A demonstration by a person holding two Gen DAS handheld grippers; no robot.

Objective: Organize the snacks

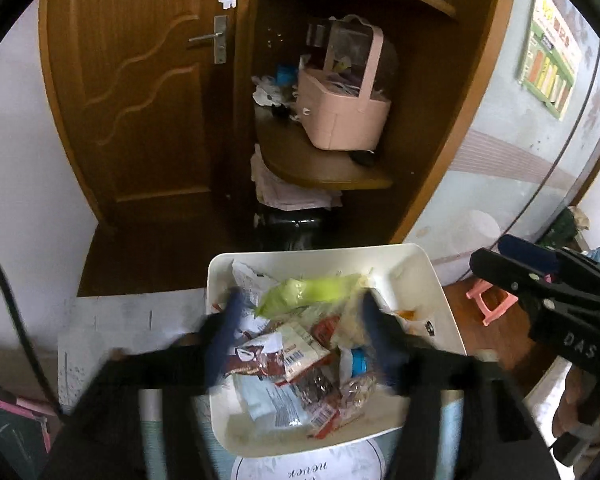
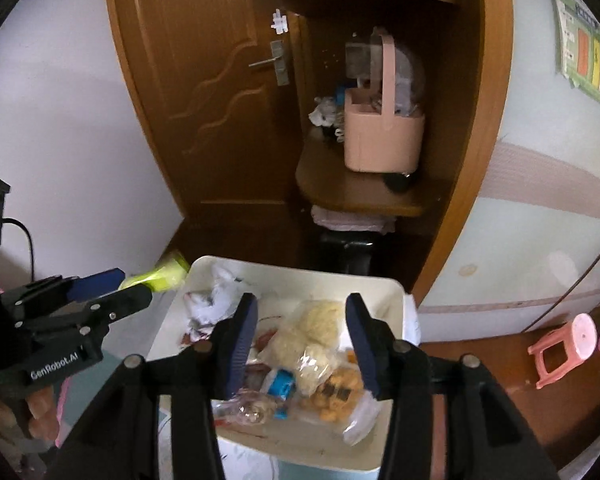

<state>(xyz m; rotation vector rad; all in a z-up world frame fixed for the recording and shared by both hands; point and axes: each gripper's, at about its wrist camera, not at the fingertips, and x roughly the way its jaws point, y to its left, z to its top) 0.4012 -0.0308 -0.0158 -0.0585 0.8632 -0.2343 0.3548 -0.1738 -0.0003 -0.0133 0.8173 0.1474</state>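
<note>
A white tray (image 1: pixel 320 250) (image 2: pixel 300 270) holds several snack packets. Among them are a yellow-green packet (image 1: pixel 312 292), brown and red packets (image 1: pixel 300 360), a pale yellow bag (image 2: pixel 320 320) and a bag of orange snacks (image 2: pixel 340 396). My left gripper (image 1: pixel 302 332) is blurred above the tray, open, with no packet pressed between its pads. In the right wrist view the left gripper (image 2: pixel 134 284) has the yellow-green packet (image 2: pixel 160 278) just past its tips, by the tray's left corner. My right gripper (image 2: pixel 302 340) (image 1: pixel 496 256) hangs open over the tray's right half, holding nothing.
Behind the tray are a wooden door (image 1: pixel 140 100) and a corner shelf with a pink basket (image 1: pixel 340 108) (image 2: pixel 380 136). A pink stool (image 2: pixel 564 344) stands on the floor at the right. A person's hand (image 2: pixel 40 412) grips the left tool. A black cable (image 1: pixel 16 320) runs along the left wall.
</note>
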